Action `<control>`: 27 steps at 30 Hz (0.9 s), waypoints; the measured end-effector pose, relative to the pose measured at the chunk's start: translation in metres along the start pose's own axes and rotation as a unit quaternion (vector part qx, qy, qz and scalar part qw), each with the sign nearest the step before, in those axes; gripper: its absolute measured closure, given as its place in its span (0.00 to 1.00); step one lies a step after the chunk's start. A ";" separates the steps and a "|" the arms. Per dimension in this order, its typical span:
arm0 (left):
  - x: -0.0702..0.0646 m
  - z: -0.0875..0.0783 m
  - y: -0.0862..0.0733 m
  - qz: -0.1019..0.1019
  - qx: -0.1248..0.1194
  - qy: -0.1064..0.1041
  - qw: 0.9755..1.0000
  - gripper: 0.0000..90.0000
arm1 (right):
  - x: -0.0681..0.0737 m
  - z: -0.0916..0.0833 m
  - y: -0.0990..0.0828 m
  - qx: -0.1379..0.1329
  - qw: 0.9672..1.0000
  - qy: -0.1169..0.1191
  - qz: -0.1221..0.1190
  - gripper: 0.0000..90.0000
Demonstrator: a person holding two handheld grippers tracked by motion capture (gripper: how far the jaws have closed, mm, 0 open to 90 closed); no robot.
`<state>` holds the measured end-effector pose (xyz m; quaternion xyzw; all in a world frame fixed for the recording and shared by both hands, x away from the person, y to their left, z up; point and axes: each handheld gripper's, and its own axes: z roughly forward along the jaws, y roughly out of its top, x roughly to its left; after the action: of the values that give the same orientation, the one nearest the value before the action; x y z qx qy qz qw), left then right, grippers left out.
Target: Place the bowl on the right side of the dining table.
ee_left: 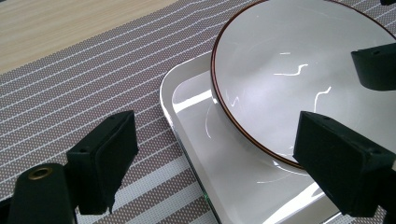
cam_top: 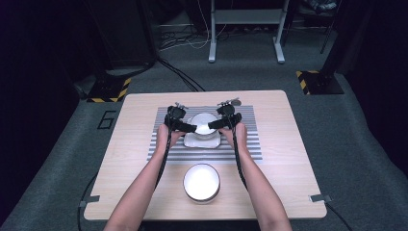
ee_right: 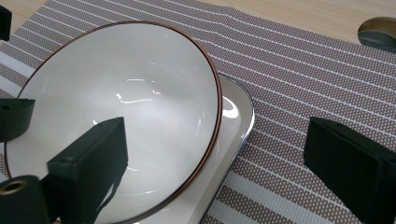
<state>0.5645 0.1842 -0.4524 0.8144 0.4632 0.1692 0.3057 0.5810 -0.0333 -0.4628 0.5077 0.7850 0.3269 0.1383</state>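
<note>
Left tool: your left tool [cam_top: 188,128] stands with its jaws wide apart, astride the near-left rim of the bowl [cam_top: 204,123]; the pads press on nothing.
Bowl: white inside, with a thin brown line around the rim, glossy enough to throw back streaks of light; it rests on the white tray [cam_top: 190,141], leaning a little across the tray's lip.
Tray: a shallow rounded rectangle lying on the striped mat [cam_top: 160,144] in the middle of the surface [cam_top: 284,159].
Right tool: your right tool [cam_top: 216,124] is just as wide open around the bowl's other edge, holding nothing.
Second bowl: it [cam_top: 201,182] sits near you, well apart from the mat, untouched.
Progress: you seem to have the first bowl placed and let go; the near bowl looks like what remains.
</note>
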 end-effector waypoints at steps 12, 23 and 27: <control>0.001 -0.019 -0.002 0.005 -0.007 -0.008 1.000 0.03 | -0.001 -0.016 -0.004 -0.019 1.000 0.009 -0.011 0.00; 0.001 -0.045 -0.012 0.024 -0.027 -0.008 0.999 0.00 | -0.001 -0.042 -0.011 -0.042 0.999 0.014 -0.027 0.00; 0.002 -0.054 -0.017 0.027 -0.034 -0.009 0.999 0.00 | -0.001 -0.054 -0.015 -0.052 0.998 0.020 -0.034 0.00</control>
<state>0.5244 0.2107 -0.4222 0.8175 0.4320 0.1858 0.3325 0.5415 -0.0578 -0.4322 0.4665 0.7862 0.3724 0.1602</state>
